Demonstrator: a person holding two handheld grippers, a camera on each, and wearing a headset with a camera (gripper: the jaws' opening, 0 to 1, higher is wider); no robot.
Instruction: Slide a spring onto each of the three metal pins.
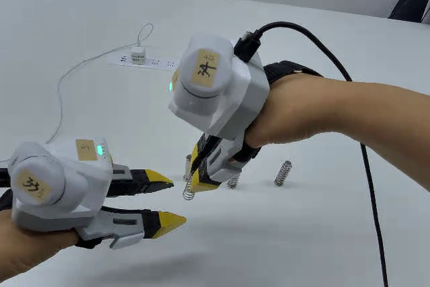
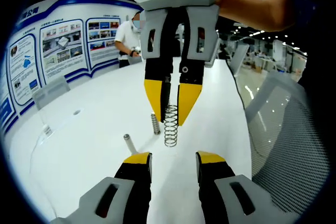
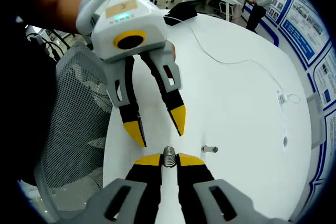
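While the left hand-held gripper (image 1: 172,200) gapes, the right hand-held gripper (image 3: 169,162) pinches a spring (image 2: 171,129) at its tips.

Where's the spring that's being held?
In the left gripper view, the spring hangs mid-picture between the right gripper's yellow tips, right of a bare pin.

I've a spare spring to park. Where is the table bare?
Bare: the table between the loose spring and the black cable, toward the near edge. Crowded: around the right gripper, the bare pin and the left gripper.
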